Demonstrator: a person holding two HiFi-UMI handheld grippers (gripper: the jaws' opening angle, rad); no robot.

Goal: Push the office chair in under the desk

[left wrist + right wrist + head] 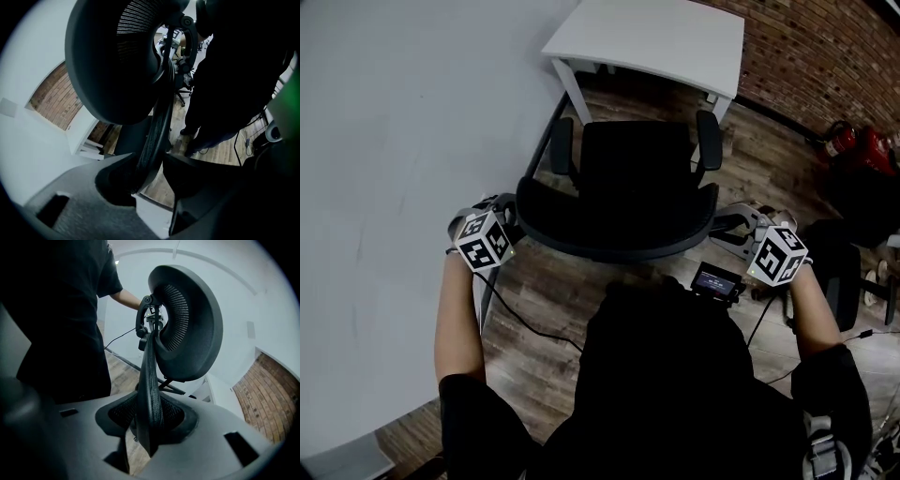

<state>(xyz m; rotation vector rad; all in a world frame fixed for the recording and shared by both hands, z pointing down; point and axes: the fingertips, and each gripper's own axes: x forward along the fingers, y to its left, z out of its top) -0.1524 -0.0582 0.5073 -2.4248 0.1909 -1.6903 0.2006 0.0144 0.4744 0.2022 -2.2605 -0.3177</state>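
The black office chair (623, 187) stands on the wood floor facing the white desk (647, 37), its seat just short of the desk's front edge. My left gripper (512, 212) is at the left end of the curved backrest rim (157, 126). Its jaws are open, with the rim between them and lying against the left jaw (154, 164). My right gripper (728, 225) is shut on the right end of the rim (149, 376), which sits deep in the notch between both jaws (150, 423). An oval mesh pad (187, 324) of the chair rises beyond the rim.
A pale wall (394, 187) runs along the left, a brick wall (806, 47) across the back right. A red object (862, 145) and a dark chair base (844, 272) sit at the right. A black cable (525, 323) trails over the floor behind the chair.
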